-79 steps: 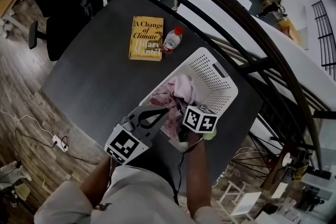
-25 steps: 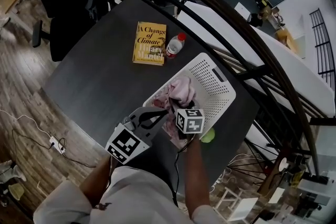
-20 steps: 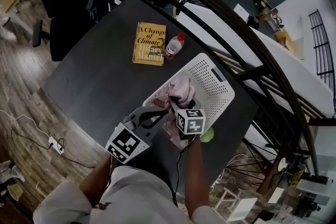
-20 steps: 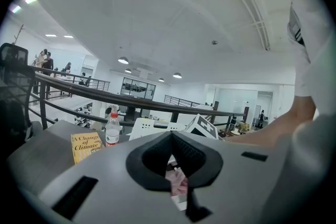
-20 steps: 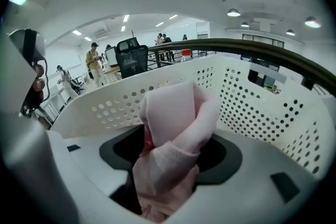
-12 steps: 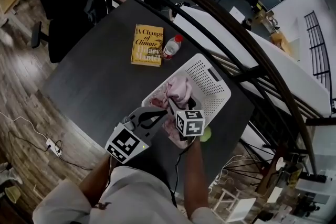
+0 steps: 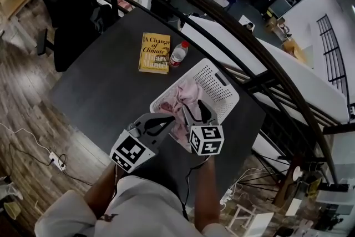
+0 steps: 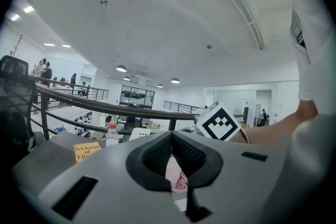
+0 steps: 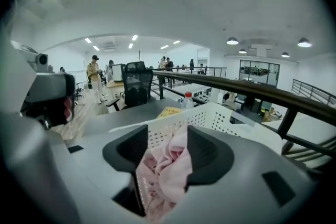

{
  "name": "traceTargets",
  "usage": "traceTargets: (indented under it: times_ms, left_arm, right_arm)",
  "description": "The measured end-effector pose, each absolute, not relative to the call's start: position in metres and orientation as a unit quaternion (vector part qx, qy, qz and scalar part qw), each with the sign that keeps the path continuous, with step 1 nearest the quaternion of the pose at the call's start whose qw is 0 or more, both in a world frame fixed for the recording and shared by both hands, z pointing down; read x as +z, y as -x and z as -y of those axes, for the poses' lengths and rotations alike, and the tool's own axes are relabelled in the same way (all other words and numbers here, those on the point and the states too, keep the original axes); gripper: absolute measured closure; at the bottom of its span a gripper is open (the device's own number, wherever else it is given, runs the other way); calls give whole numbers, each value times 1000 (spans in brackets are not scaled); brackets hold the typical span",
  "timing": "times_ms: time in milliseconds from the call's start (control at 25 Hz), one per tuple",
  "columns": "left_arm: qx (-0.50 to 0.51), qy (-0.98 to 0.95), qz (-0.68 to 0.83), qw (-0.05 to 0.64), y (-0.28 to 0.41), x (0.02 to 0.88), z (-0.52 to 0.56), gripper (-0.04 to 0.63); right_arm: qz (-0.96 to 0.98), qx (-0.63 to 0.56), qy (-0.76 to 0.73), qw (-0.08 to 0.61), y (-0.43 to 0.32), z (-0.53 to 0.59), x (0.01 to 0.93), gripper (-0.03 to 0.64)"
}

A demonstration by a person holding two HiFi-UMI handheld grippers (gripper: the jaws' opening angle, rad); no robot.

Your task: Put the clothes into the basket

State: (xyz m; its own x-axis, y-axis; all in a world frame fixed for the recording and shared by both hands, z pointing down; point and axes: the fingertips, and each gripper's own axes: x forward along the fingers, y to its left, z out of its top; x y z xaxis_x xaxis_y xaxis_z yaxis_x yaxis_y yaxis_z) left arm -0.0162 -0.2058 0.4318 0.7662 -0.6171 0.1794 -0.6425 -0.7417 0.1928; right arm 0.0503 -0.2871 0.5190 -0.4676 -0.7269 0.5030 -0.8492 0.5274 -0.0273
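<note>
Hanging over the near rim of the basket (image 7: 217, 79), part of the pink clothes (image 7: 187, 98) could slide out onto the worktop (image 7: 105, 91) if the pile is nudged or snagged on a lift. A careless close could also catch the perforated wall and tug the basket, which sits by the worktop's right edge. The right hand-held gripper (image 9: 168, 135) hangs over the pile with its jaws wide apart; clothes show in the gap, but nothing looks clamped. The left hand-held gripper (image 8: 171, 140) is beside the near rim with its tips together, and only a sliver of pink shows beyond them.
</note>
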Motion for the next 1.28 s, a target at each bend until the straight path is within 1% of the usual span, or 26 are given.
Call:
traceTargets:
  times_ms: [120,240,400,640,880,1280]
  left_arm:
    - [44,-931,344,115,17,421,197,591]
    - [35,-930,349,109,19,409,185,591]
    - [15,-927,360,104,24,395,172,591]
    - [11,-924,366,107,22,388,152,591]
    - [15,-925,361,116,0,391,138,591]
    - [23,-921,372,116,-12,395,129,591]
  right_arm:
    - [863,107,-467,160,-52,270,477,504]
    - [879,81,-459,102,-57,246,438,572]
    - [891,61,-446,52,-69,207,403,595]
    - [889,75,-450,33,-93,157,396,598]
    - [884,94,-458,13,-111,128,402,598]
    - [888,81,-453,23,-117,124,400,598]
